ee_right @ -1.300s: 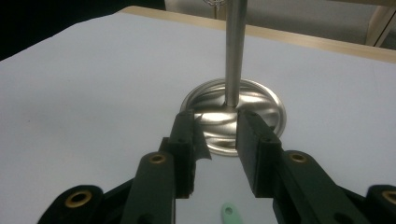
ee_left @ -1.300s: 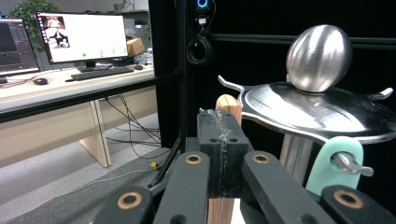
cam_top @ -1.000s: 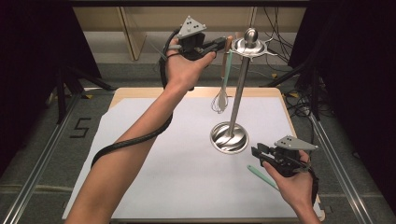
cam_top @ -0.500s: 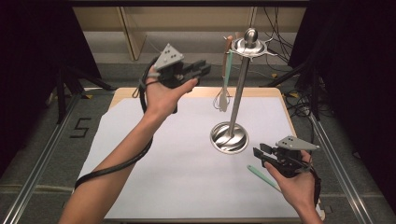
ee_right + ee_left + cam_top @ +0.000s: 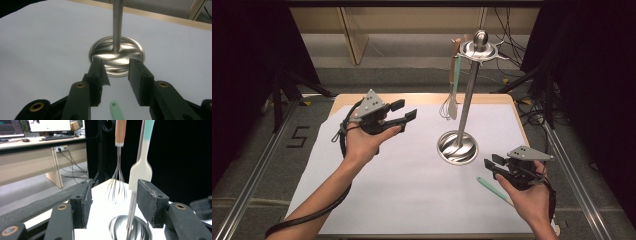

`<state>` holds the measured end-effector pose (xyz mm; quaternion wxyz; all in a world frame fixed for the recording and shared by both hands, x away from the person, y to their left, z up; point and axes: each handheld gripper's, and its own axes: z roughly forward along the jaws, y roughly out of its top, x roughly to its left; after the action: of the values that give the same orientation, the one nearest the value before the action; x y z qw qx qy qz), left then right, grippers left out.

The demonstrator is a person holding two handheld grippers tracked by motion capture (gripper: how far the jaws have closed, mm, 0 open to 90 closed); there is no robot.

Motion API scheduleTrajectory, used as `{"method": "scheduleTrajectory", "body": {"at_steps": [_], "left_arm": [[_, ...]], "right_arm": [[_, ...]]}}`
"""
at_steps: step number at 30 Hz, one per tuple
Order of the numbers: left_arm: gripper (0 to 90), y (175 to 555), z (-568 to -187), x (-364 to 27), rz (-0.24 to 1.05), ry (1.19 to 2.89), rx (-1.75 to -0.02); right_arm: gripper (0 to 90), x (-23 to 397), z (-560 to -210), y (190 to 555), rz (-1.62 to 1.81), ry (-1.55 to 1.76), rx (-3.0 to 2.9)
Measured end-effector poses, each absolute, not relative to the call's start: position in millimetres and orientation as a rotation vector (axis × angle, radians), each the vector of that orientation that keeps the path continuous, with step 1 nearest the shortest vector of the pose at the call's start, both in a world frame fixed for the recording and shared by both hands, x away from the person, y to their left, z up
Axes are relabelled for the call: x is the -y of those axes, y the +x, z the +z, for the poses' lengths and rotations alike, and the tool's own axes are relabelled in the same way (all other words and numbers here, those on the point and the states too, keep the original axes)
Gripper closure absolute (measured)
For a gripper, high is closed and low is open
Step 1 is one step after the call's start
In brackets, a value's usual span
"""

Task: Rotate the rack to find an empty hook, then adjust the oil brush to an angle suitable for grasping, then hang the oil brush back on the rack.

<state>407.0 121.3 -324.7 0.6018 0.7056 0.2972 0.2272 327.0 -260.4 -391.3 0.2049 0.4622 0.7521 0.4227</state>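
Here we note the left claw (image 5: pixel 404 111) in the left-centre of the high view, raised off the white worktop (image 5: pixel 387 200), its jaws having just been opening and now wide apart with nothing between them. Through those jaws, in the left gripper view, we see the whisk (image 5: pixel 118 170) with its wooden handle and the pale spatula (image 5: pixel 141 167) with a teal handle, both hanging from the top ring of the steel utensil stand (image 5: pixel 464 110), which rises right of centre in the high view.

The right claw (image 5: pixel 492 166) sits low at the lower right, jaws fairly wide and empty. It points at the stand's round base (image 5: pixel 117 56). Just below it a mint-green utensil handle (image 5: pixel 494 190) lies flat on the worktop; its eyelet end shows at the bottom centre of the right gripper view (image 5: pixel 115 106). We judge this to be the next piece for hanging.

Risks from here, as we judge them:
- The handle lies flat and thin, so the jaws could scrape the sheet and skid it away.
- The right claw is near the base, and a knock could rock the tall stand and set the whisk and spatula swinging.
- A pinch at the very tip might let the utensil pivot when lifted.
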Motion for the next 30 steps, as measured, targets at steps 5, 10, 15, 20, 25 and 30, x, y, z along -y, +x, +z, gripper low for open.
{"method": "scheduleTrajectory", "body": {"at_steps": [5, 10, 15, 20, 25, 30], "left_arm": [[46.5, 394, -347, -140, 0.529, 1.651, -0.727], [46.2, 384, -358, -159, 0.55, 1.662, -0.756], [46.2, 377, -364, -164, 0.567, 1.665, -0.749], [46.3, 372, -369, -169, 0.579, 1.657, -0.764], [46.3, 362, -377, -175, 0.588, 1.663, -0.763], [46.6, 349, -391, -185, 0.589, 1.684, -0.772]], "right_arm": [[64.4, 262, -393, 331, 1.178, 1.256, -2.078], [64.4, 258, -392, 333, 1.185, 1.253, -2.11], [64.4, 260, -390, 332, 1.15, 1.246, -2.111], [64.5, 257, -390, 331, 1.189, 1.302, -2.097], [64.6, 262, -388, 332, 1.145, 1.261, -2.116], [65.0, 264, -389, 335, 1.125, 1.291, -2.138]]}}
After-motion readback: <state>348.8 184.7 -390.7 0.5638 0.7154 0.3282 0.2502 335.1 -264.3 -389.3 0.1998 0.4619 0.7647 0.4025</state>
